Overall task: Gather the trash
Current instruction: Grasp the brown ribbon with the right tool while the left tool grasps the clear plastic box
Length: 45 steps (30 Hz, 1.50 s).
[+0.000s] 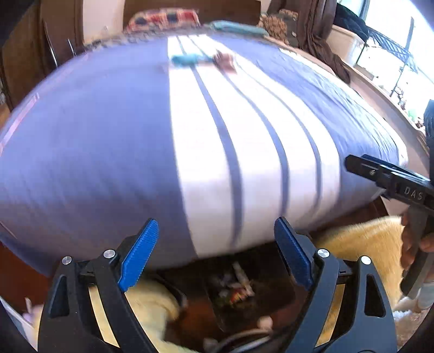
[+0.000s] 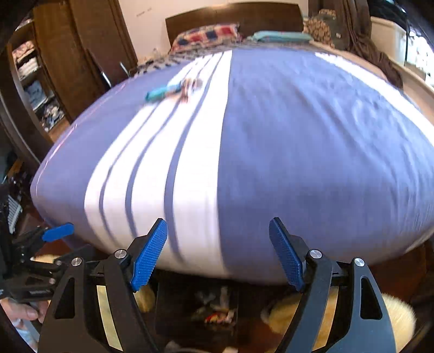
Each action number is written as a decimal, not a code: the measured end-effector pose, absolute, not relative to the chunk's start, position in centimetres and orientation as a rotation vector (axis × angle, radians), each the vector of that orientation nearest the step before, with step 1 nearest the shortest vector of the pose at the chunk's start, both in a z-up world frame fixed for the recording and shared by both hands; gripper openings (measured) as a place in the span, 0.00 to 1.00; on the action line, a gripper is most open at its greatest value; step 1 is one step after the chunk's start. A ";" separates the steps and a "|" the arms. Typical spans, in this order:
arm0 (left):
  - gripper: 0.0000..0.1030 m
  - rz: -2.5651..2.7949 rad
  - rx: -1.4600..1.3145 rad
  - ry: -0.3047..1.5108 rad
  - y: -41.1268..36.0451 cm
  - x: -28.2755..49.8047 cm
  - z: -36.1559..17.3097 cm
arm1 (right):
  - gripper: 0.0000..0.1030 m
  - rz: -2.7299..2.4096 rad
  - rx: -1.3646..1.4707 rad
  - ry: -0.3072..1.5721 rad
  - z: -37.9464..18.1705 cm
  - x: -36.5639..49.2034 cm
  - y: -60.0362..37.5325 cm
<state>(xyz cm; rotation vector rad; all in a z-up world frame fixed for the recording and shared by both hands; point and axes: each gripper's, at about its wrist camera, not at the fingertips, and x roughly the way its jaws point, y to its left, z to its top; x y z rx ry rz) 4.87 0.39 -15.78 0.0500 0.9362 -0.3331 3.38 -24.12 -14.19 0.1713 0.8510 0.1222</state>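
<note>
A teal wrapper (image 1: 187, 59) (image 2: 160, 92) and a reddish-brown wrapper (image 1: 225, 61) (image 2: 190, 87) lie far off on the blue-and-white striped bed cover (image 1: 95, 135) (image 2: 312, 163). Below the bed's near edge, a dark bin (image 1: 217, 312) (image 2: 168, 306) on the floor holds crumpled trash (image 1: 238, 290) (image 2: 217, 316). My left gripper (image 1: 215, 233) is open above the bin, with nothing between its blue pads. My right gripper (image 2: 217, 233) is also open and holds nothing. Each gripper shows at the edge of the other's view, the right gripper (image 1: 379, 173) and the left gripper (image 2: 58, 232).
A yellow fluffy rug (image 1: 360, 244) (image 2: 393, 312) lies around the bin. Pillows (image 1: 162, 19) (image 2: 206, 35) rest against the headboard. A dark wardrobe with shelves (image 2: 40, 81) stands left of the bed. Brown cloth (image 1: 325, 49) hangs by the window side.
</note>
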 end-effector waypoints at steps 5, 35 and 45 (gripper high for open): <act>0.81 -0.299 0.038 0.888 1.0 9.5 -13.7 | 0.76 0.113 0.129 0.809 -12.1 7.1 -23.8; 0.47 -0.266 0.034 0.914 -0.6 32.1 -15.5 | 0.36 0.241 0.120 0.899 -14.1 28.1 -17.2; 0.31 -0.275 0.047 0.922 -1.2 31.1 -15.2 | 0.04 0.239 0.081 0.890 -13.7 26.8 -16.5</act>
